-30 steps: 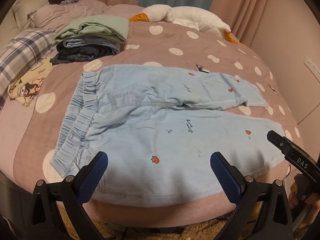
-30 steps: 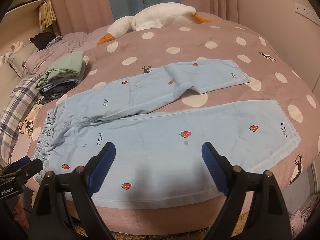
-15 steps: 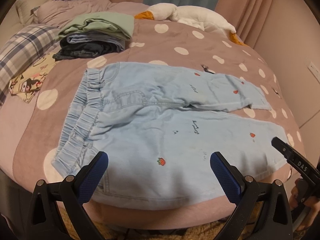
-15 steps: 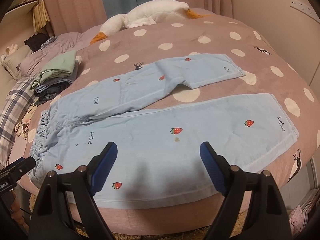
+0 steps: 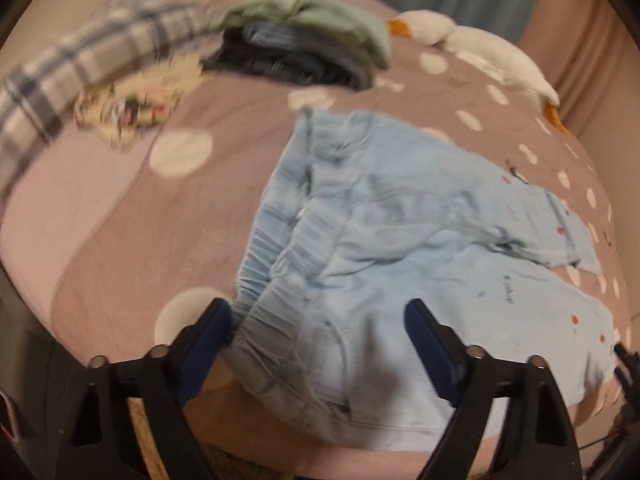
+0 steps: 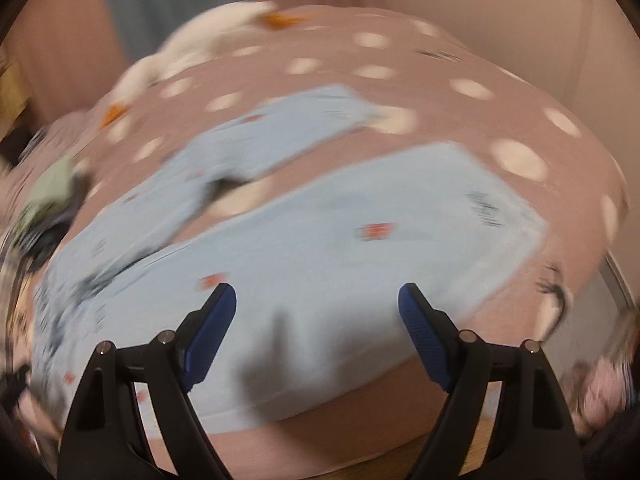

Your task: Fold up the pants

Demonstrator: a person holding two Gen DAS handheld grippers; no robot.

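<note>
On the polka-dot bed (image 5: 120, 240) the light-blue pants (image 5: 400, 248) lie flat and unfolded, and since a moment ago both views have swung and blurred: the left claw (image 5: 316, 340) has shifted to the elastic waistband (image 5: 276, 240), the right claw (image 6: 316, 320) toward the near leg's hem (image 6: 516, 216), both wide and empty, so I judge a grasp is about to start. Only the left view shows the folded clothes stack (image 5: 304, 40) and plaid pillow (image 5: 72, 76) sharply; only the right shows the whole near leg.
</note>
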